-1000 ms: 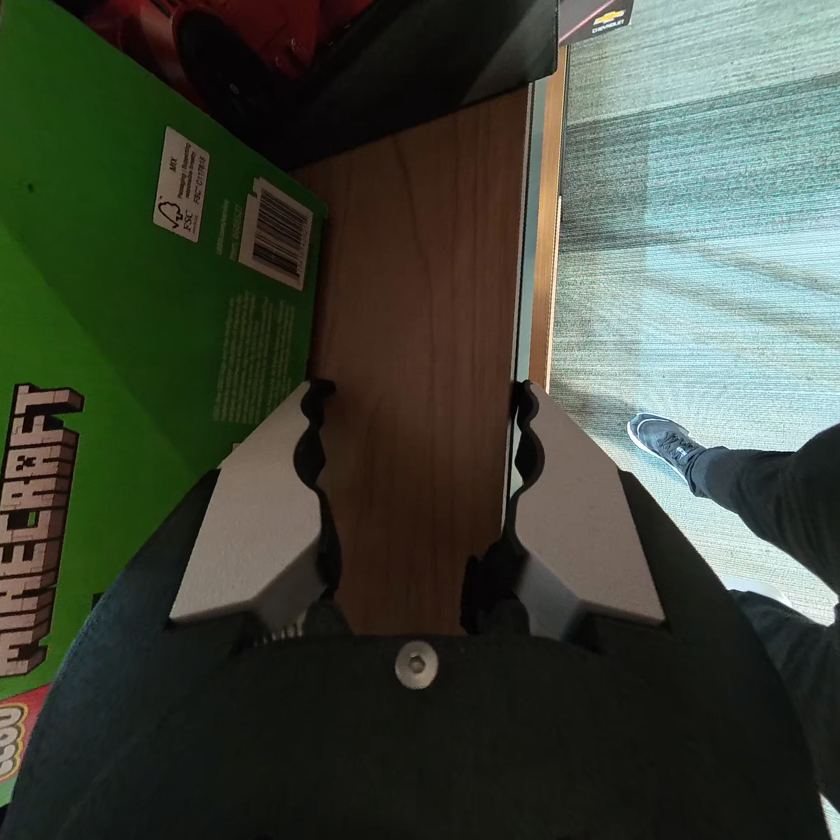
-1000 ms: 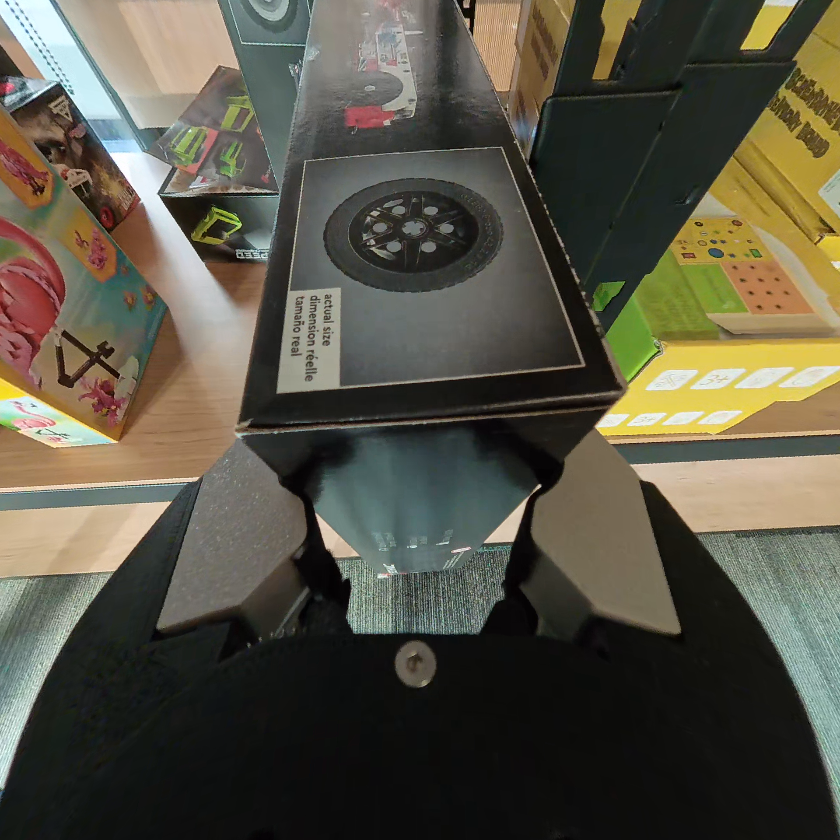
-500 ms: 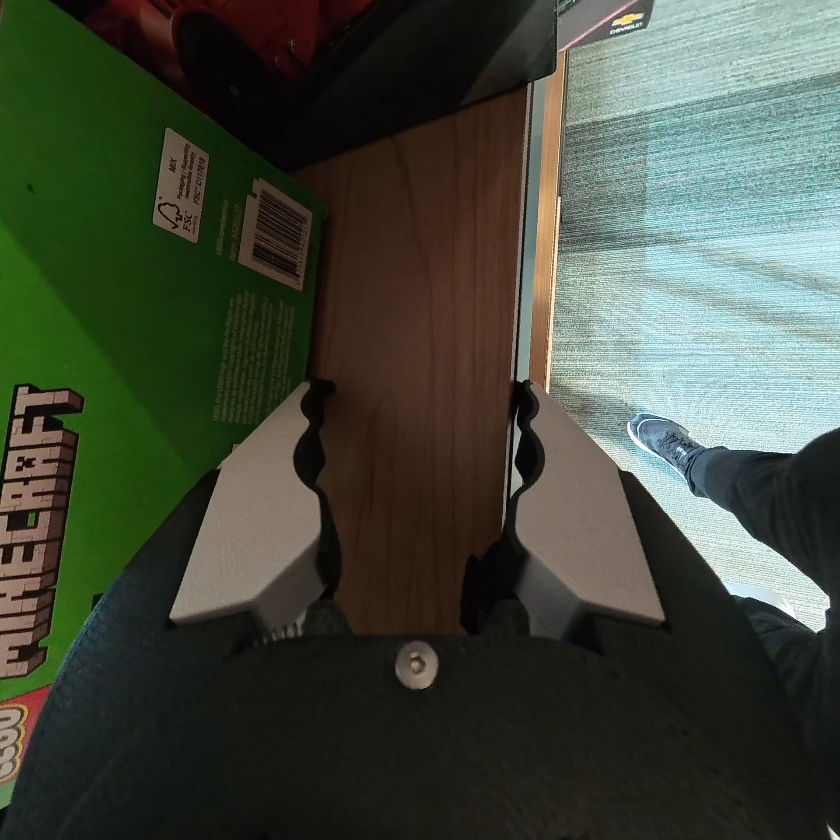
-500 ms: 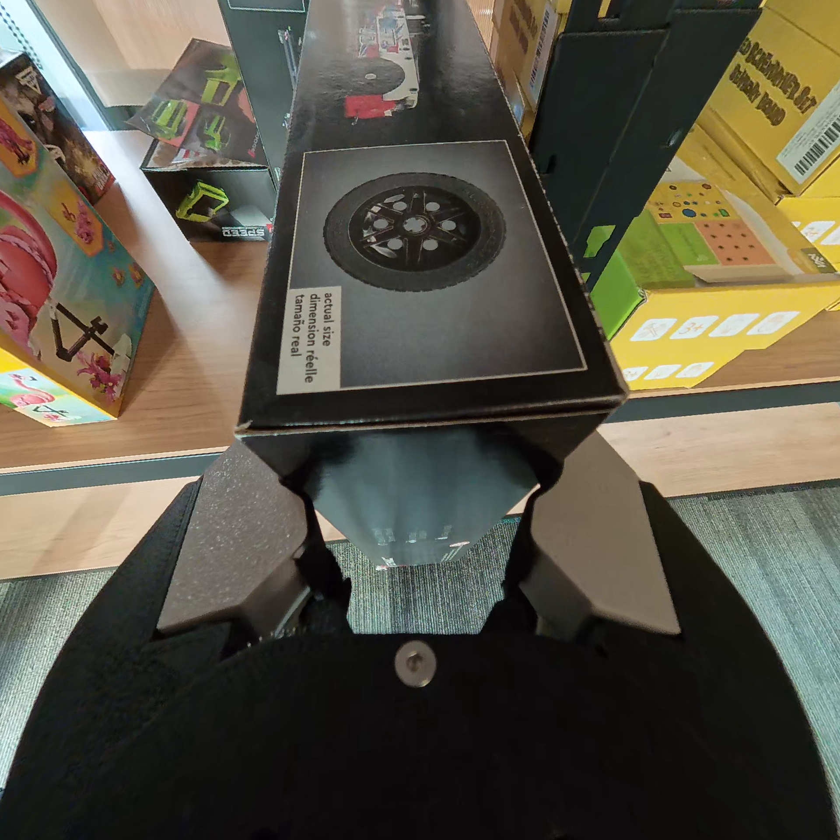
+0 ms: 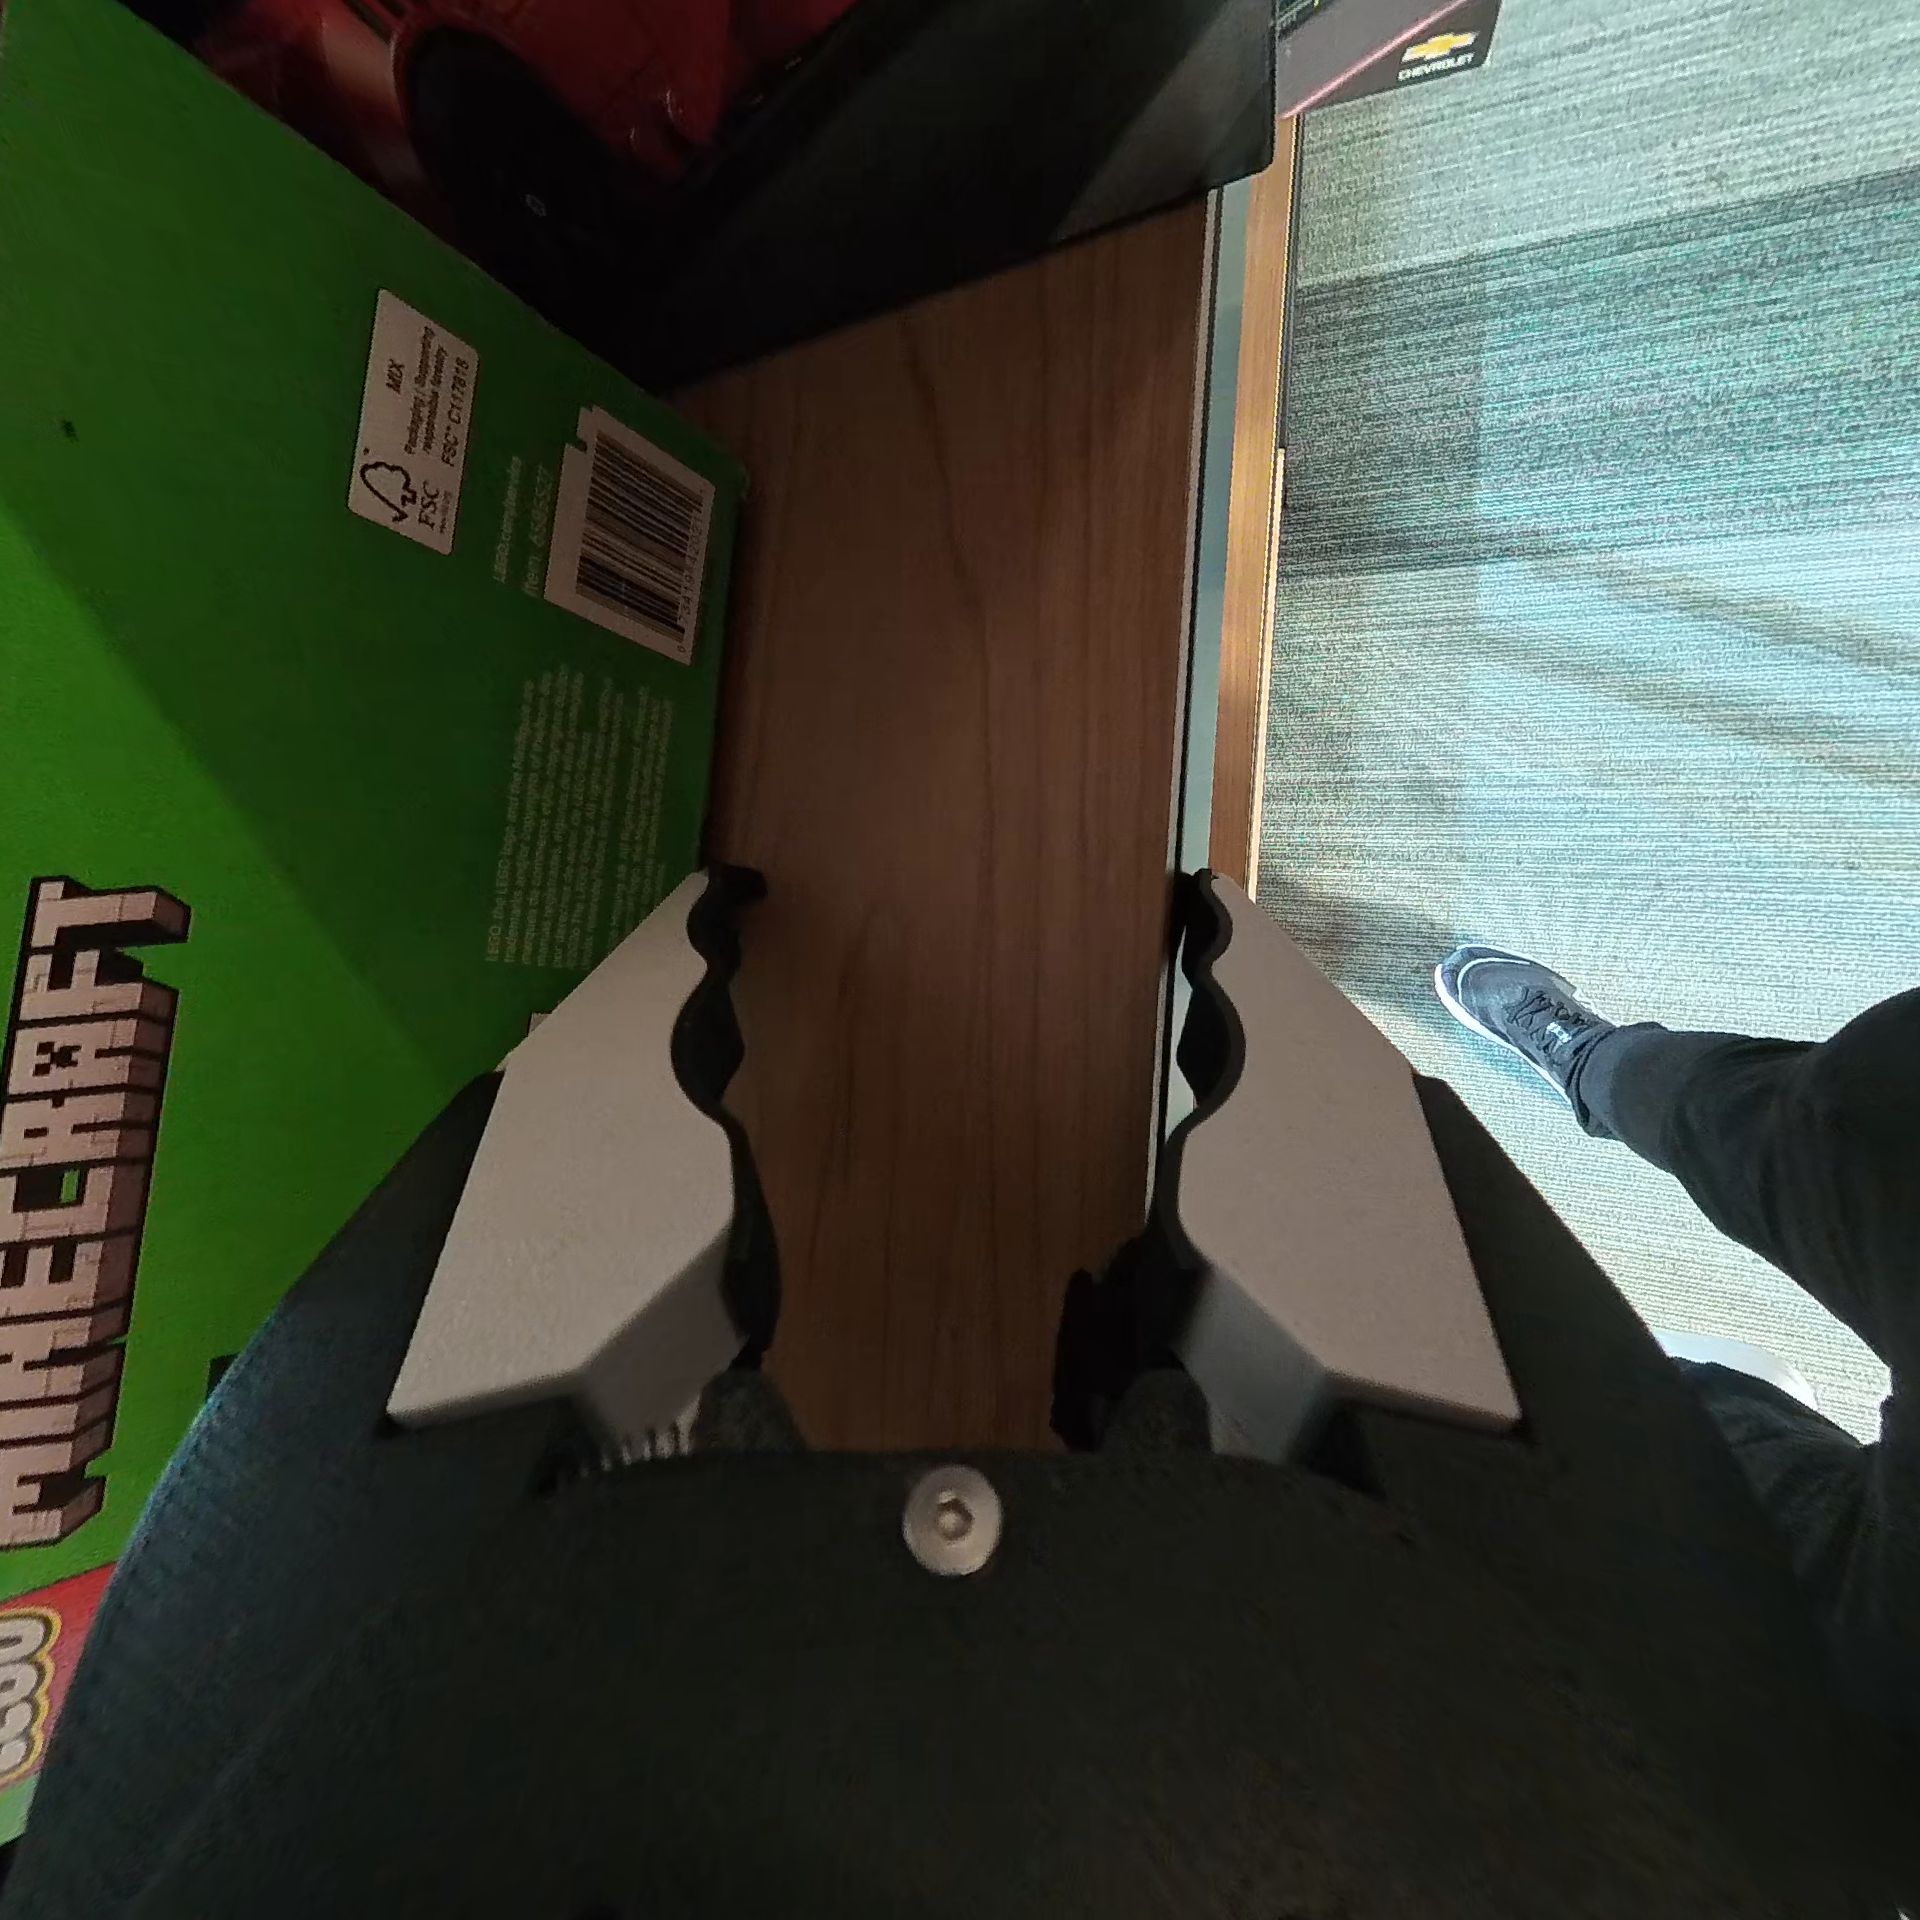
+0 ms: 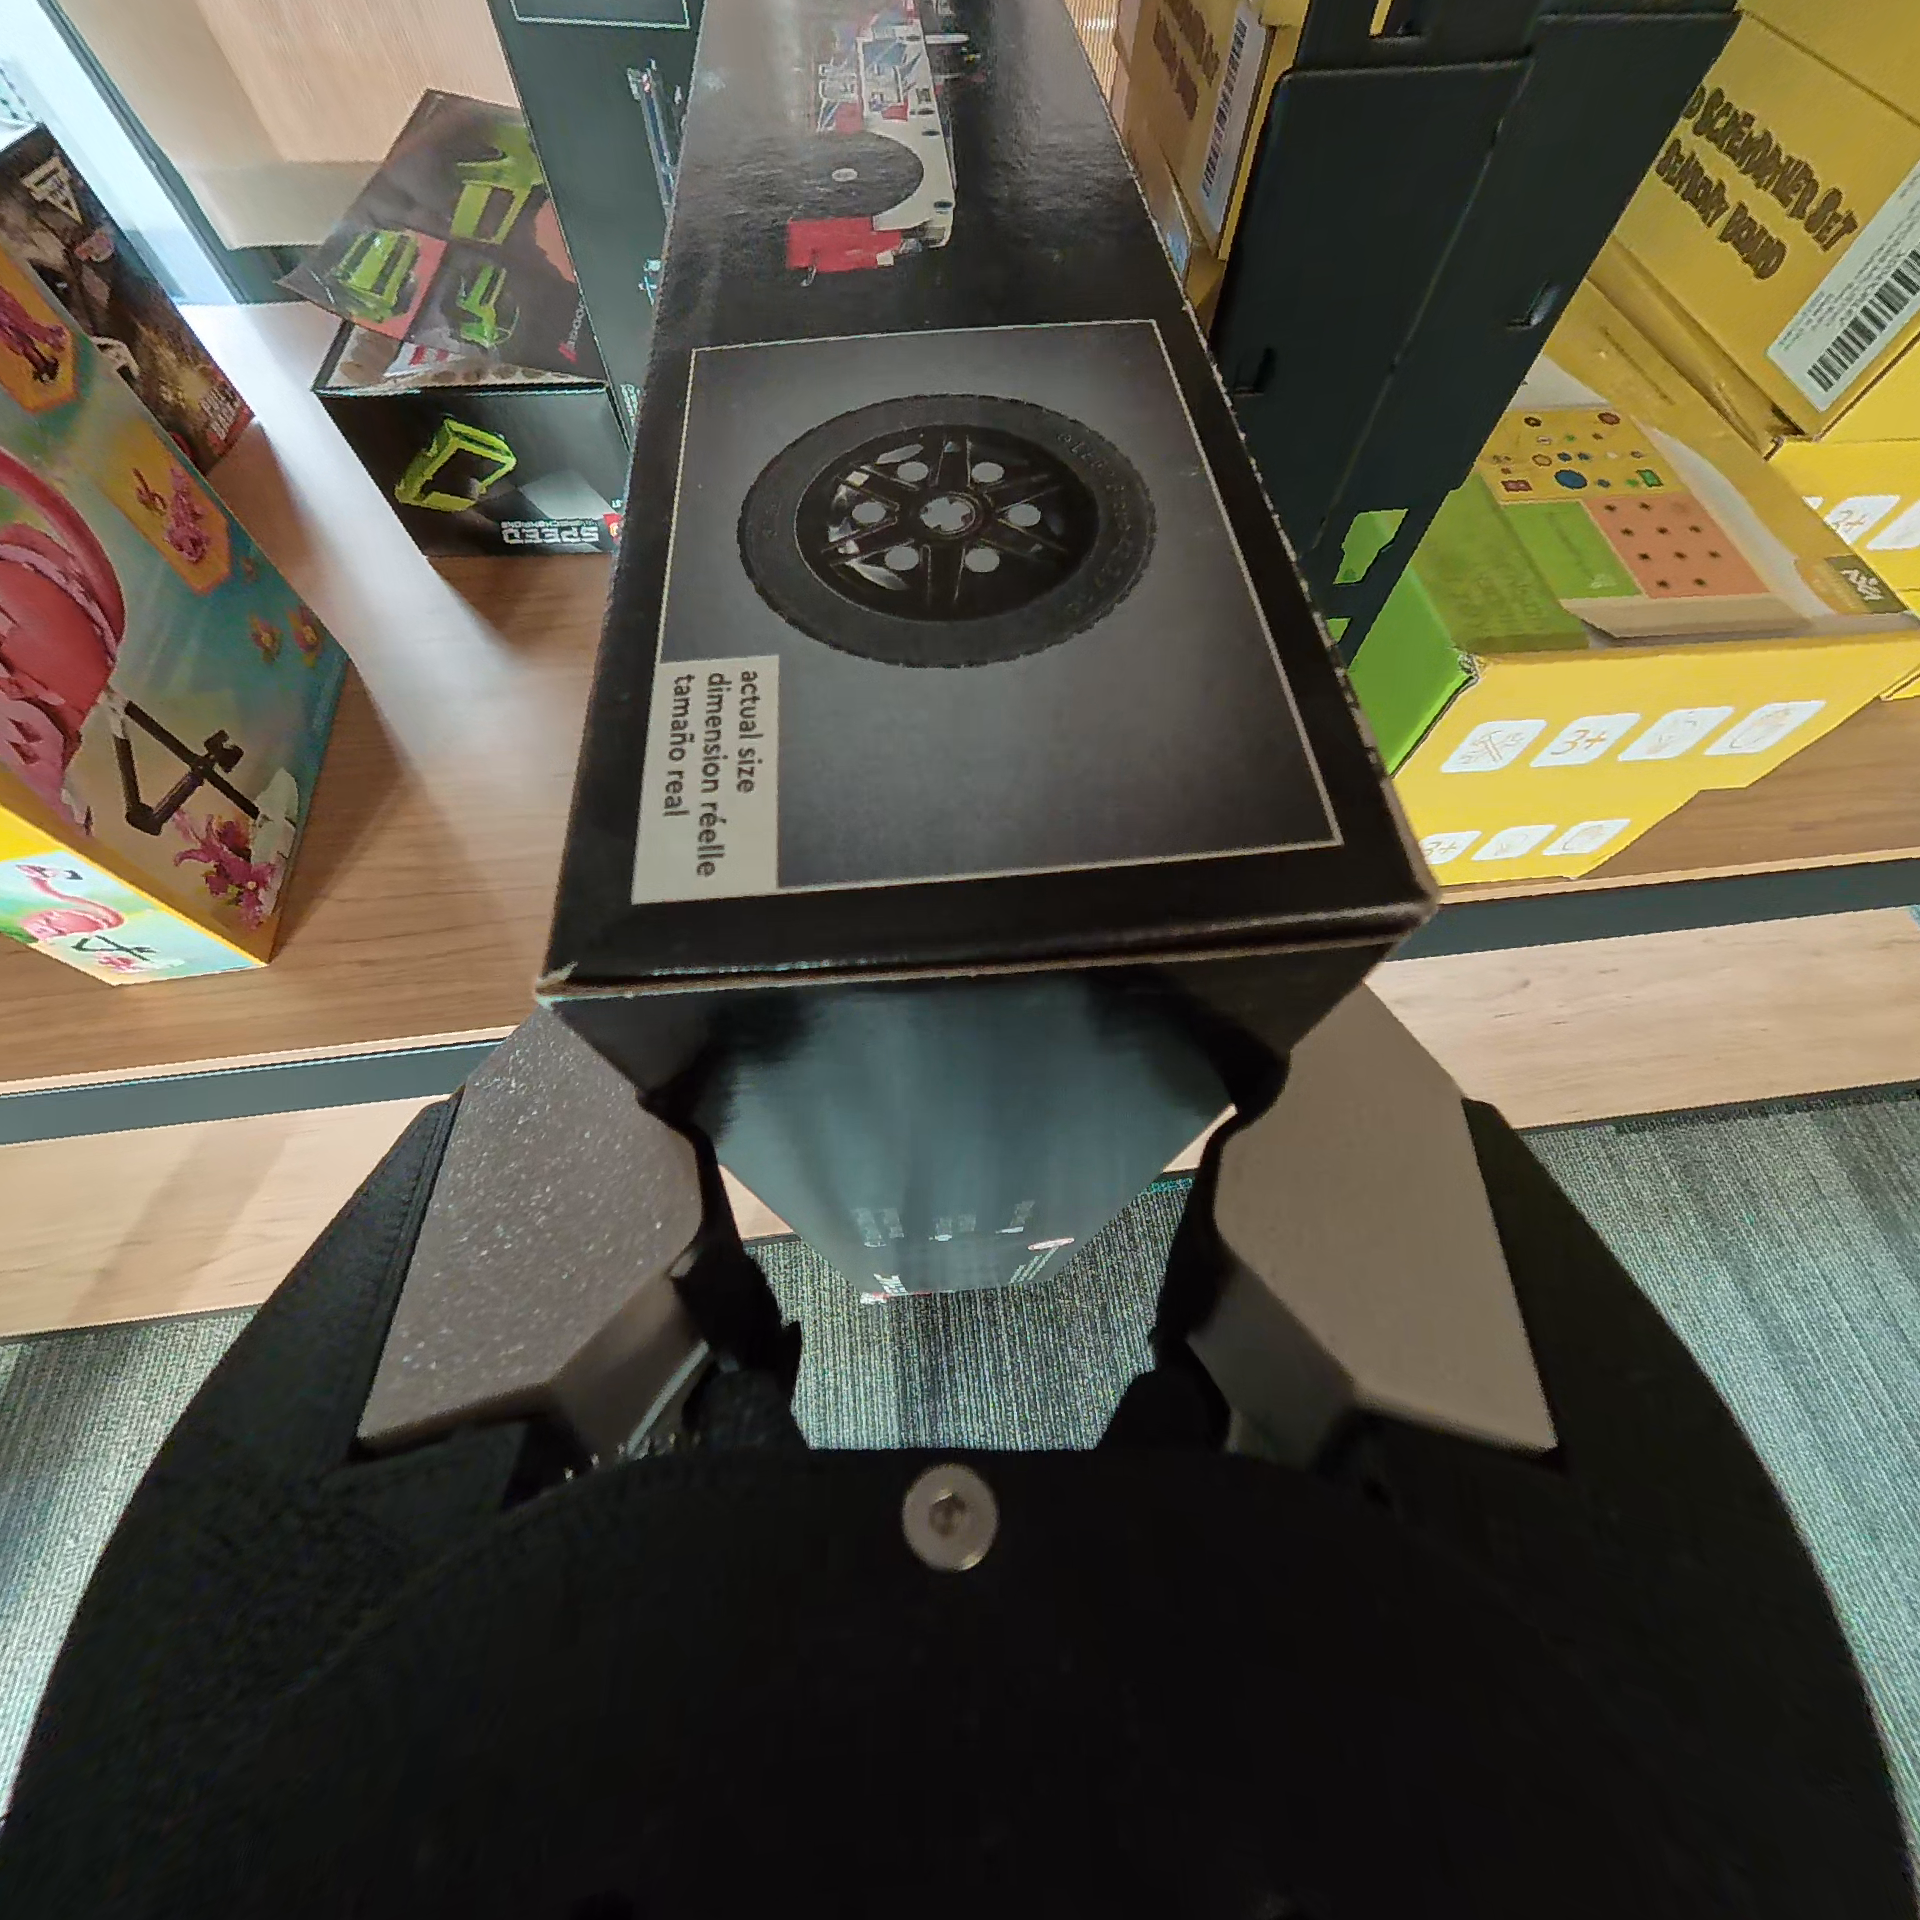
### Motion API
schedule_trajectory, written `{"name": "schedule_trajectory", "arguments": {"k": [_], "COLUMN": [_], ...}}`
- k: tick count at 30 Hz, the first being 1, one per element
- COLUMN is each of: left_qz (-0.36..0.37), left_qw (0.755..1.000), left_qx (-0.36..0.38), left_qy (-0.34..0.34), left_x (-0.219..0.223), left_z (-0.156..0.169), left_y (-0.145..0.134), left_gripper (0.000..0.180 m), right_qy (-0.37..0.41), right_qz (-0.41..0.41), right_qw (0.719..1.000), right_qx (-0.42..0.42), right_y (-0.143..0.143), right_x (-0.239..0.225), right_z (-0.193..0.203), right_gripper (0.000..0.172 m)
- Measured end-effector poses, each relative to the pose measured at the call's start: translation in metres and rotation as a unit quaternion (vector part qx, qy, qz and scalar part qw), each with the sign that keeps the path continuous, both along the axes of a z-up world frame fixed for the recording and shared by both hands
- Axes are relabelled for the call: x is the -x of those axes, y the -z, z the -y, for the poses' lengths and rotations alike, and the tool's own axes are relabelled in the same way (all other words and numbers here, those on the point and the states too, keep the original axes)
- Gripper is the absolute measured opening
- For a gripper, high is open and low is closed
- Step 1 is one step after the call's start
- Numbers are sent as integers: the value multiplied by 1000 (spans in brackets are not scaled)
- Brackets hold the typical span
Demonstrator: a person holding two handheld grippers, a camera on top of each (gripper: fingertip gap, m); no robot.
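While my right gripper [image 6: 971,1049] is clamped on the near end of a long black box [image 6: 966,623], both fingers [image 6: 582,1195] pressed to its sides, the box runs away toward 12 o'clock over a wooden shelf [image 6: 436,748]. My left gripper [image 5: 961,987] has its fingers spread wide with nothing between them, over a wooden board [image 5: 966,644], a green box [image 5: 260,623] close at 9 o'clock.

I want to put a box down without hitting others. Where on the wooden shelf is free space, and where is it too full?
Free: the bare wood strip between the green box and the shelf's front edge, and the wood patch between the flamingo box and the black box in the right gripper. Crowded: the yellow boxes on the right.
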State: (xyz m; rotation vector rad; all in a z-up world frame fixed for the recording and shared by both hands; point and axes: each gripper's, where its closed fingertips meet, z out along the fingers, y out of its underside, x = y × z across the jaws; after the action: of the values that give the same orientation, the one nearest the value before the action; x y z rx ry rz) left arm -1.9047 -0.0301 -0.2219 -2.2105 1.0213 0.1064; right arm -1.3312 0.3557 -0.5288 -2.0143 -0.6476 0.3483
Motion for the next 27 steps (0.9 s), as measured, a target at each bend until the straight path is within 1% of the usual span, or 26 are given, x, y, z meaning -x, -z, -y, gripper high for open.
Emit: {"name": "schedule_trajectory", "arguments": {"k": [19, 27], "left_qz": [0, 0], "left_qw": [1000, 1000], "left_qx": [0, -1], "left_qy": [0, 2], "left_x": [0, 0], "left_z": [0, 0], "left_y": [0, 0], "left_gripper": [85, 85], "right_qy": [3, 18], "right_qz": [-5, 0], "right_qw": [1000, 1000], "right_qx": [-2, -1], "right_y": [-1, 0], "right_x": [0, 7], "right_z": [-1, -7], "right_gripper": [102, 102]}}
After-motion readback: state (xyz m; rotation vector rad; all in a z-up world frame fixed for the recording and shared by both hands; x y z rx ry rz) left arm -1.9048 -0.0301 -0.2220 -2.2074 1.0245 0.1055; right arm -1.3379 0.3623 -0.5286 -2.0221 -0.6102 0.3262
